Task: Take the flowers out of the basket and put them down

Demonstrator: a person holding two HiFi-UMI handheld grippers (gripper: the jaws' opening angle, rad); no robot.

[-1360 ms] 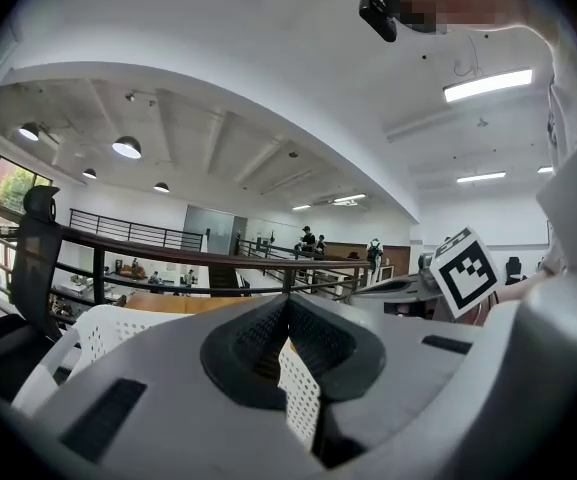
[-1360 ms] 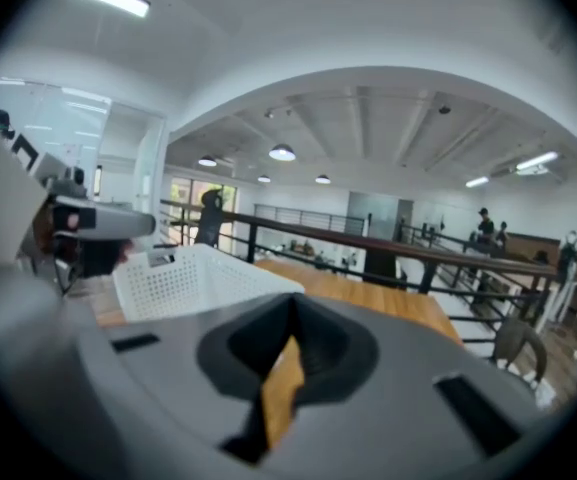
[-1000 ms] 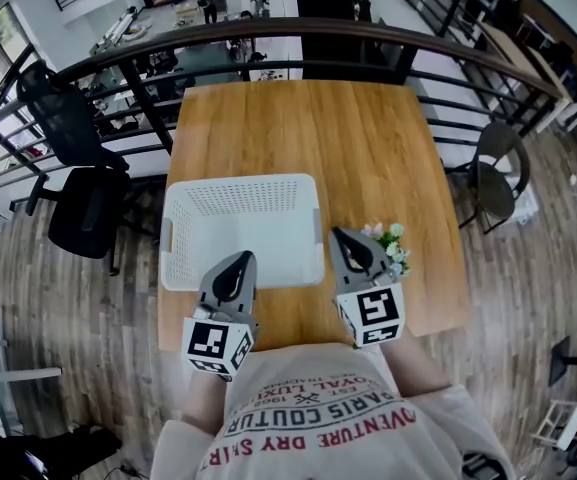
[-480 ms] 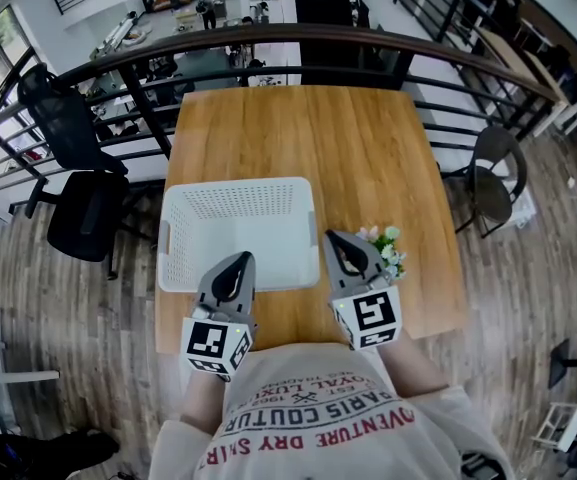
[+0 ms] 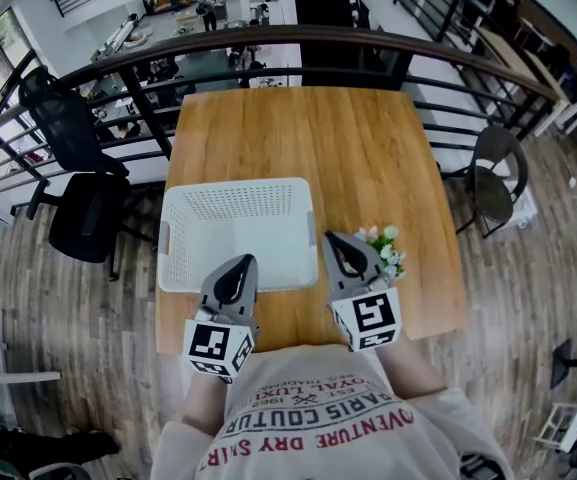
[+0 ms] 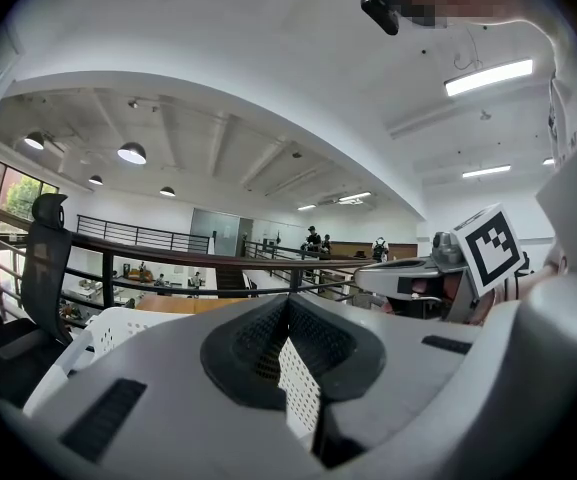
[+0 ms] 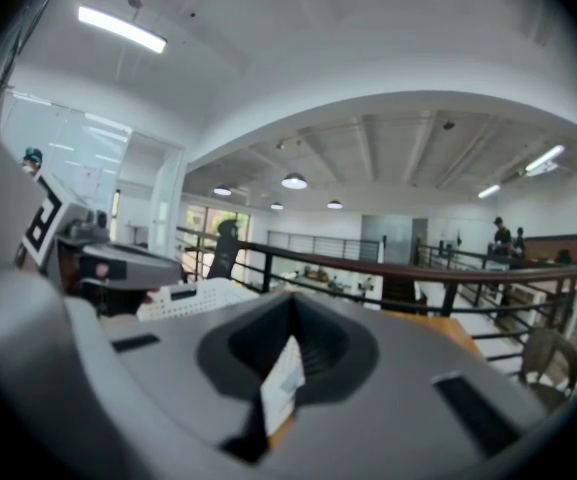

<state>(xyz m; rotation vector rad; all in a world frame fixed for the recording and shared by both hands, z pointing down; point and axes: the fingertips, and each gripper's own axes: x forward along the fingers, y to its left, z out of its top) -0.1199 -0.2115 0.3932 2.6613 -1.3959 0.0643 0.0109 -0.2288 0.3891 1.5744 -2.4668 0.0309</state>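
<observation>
**Flowers on the table beside the basket; both grippers closed on nothing**

Head view. A wooden table (image 5: 308, 138) is seen from above, with a dark railing (image 5: 298, 36) running behind its far edge. A white perforated basket (image 5: 238, 185) is set on the table's left half, its near rim close to the front edge.

The flowers (image 5: 386, 249), a small bunch of pale blooms with green leaves, are found outside the basket. They are laid on the bare wood to its right, near the table's right front corner.

The left gripper (image 5: 240, 264) is held over the basket's near rim and is pointed away from the person. In the left gripper view its jaws are seen drawn together at the tips, with nothing caught between them; only the basket's perforated wall is glimpsed through the hollow behind the tips.

The right gripper (image 5: 336, 240) is held just right of the basket, with the flowers just beside it on its right. Whether they are touched cannot be told. In the right gripper view its jaws are likewise pressed tip to tip, with nothing held.

A black office chair (image 5: 78, 168) is noted left of the table, on the floor.
</observation>
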